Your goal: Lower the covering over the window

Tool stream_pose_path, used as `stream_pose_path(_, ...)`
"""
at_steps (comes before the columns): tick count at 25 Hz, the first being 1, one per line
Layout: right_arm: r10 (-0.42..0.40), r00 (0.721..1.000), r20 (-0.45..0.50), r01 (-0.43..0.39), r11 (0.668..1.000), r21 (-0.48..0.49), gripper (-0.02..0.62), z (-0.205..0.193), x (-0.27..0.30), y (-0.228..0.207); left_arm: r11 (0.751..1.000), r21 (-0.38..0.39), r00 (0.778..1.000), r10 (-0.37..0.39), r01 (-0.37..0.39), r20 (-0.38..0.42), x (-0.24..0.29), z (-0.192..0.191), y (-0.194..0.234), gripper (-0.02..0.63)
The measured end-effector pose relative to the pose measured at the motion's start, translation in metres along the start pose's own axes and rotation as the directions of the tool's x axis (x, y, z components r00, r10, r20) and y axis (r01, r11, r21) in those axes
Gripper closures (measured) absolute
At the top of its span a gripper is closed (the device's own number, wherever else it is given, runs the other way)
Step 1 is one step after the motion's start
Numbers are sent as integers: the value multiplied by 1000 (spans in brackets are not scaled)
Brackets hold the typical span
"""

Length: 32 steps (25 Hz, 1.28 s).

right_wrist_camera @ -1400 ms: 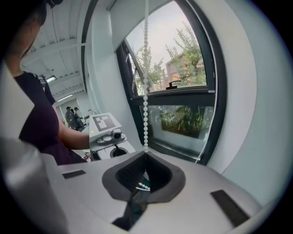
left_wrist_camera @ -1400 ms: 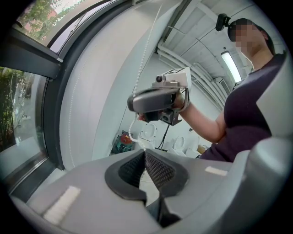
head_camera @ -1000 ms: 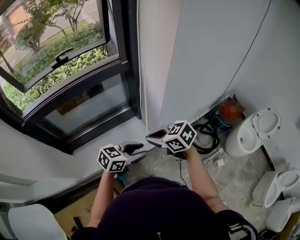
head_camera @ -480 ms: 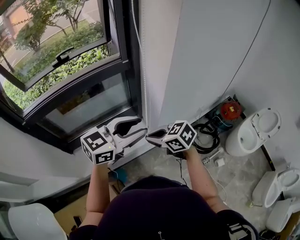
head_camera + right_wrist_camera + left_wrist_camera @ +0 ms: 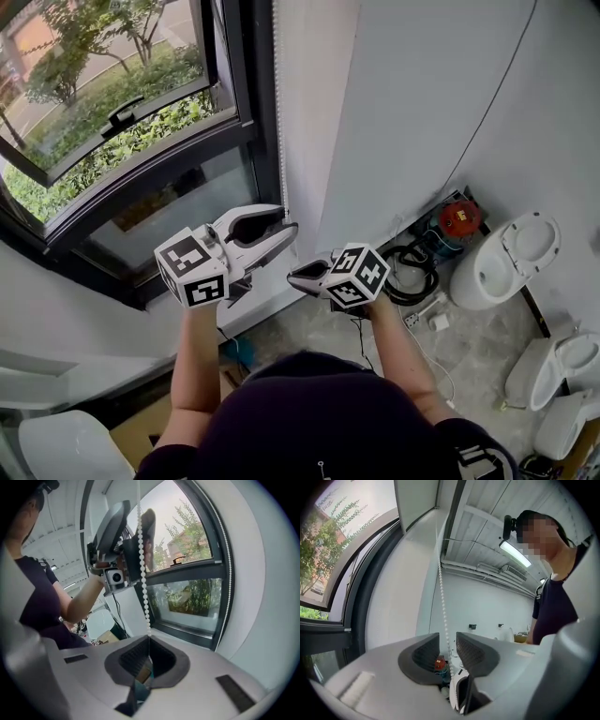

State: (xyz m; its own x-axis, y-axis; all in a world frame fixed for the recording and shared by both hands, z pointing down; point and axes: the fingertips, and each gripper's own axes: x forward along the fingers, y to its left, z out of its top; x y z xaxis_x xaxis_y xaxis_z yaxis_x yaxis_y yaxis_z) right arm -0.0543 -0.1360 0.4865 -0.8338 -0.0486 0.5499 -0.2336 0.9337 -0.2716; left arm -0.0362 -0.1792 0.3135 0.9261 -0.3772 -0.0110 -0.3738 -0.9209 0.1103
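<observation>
Two grippers work one bead chain (image 5: 277,103) hanging beside the window (image 5: 131,141) frame: the right gripper (image 5: 292,275) is clamped tight on it, while the left gripper (image 5: 284,218), higher up, has its jaws partly apart, just been closing around the chain without pressing it.

Your head camera looks steeply down, with the window (image 5: 159,211) at upper left. Each gripper view looks close along its own jaws; both share the bead chain (image 5: 443,606) (image 5: 143,573).
</observation>
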Motion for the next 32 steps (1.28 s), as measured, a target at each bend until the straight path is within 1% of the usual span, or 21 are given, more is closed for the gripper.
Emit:
stream_pose_path(2, 4, 1000, 0, -4, 1000, -4, 582, 1, 2, 2, 1000, -2, 1000, -11, 11, 7, 2, 3, 2, 536)
stream_pose_path(4, 6, 1000, 1, -6, 1000, -6, 583, 2, 3, 3, 999, -13, 999, -31, 31, 9, 4, 5, 0, 575)
stream_pose_path(5, 6, 1000, 1, -6, 1000, -8, 583, 2, 3, 4, 999, -22, 999, -37, 37, 9, 4, 5, -1, 580)
stream_pose_path(10, -9, 1000, 2, 9, 1000, -12, 582, 0, 1, 1, 996, -78, 999, -48, 49, 21, 4, 4, -4, 586)
stream_pose_path(13, -18, 1000, -7, 17, 1000, -23, 583, 0, 1, -1, 995, -90, 999, -38, 41, 32, 4, 4, -7, 588)
stream_pose_path(14, -20, 1000, -22, 20, 999, -30, 583, -2, 2, -2, 995, -91, 999, -35, 37, 26, 4, 1, -8, 588)
stream_pose_path(16, -34, 996, -80, 29, 998, -55, 583, -13, 9, -4, 995, -93, 999, -38, 36, -13, 5, -13, -8, 588)
stream_pose_path(17, -37, 994, -102, 31, 998, -60, 583, -19, 12, -4, 993, -107, 999, -44, 41, -24, 6, -21, -8, 588)
stream_pose_path(18, -31, 994, -105, 26, 998, -50, 582, -24, 15, -4, 990, -133, 999, -50, 47, -19, 5, -26, -9, 588)
stream_pose_path(20, -11, 997, -82, 10, 1000, -12, 583, -27, 20, -3, 983, -178, 999, -53, 54, 8, 2, -31, -9, 588)
stream_pose_path(21, -10, 996, -85, 9, 1000, -7, 582, -30, 21, -3, 983, -178, 999, -53, 53, 3, 1, -34, -10, 588)
stream_pose_path(23, -19, 991, -133, 16, 1000, -25, 583, -39, 25, -5, 986, -162, 998, -54, 47, -43, 2, -45, -10, 588)
stream_pose_path(24, -21, 988, -153, 17, 999, -29, 582, -45, 28, -6, 985, -167, 997, -59, 49, -54, 3, -52, -11, 588)
stream_pose_path(27, -2, 988, -153, 3, 1000, 6, 581, -56, 33, -5, 972, -228, 997, -68, 61, -26, 0, -64, -15, 588)
stream_pose_path(32, -3, 985, -174, 5, 1000, 13, 583, -66, 36, -7, 964, -260, 998, -65, 58, -18, -2, -75, -18, 588)
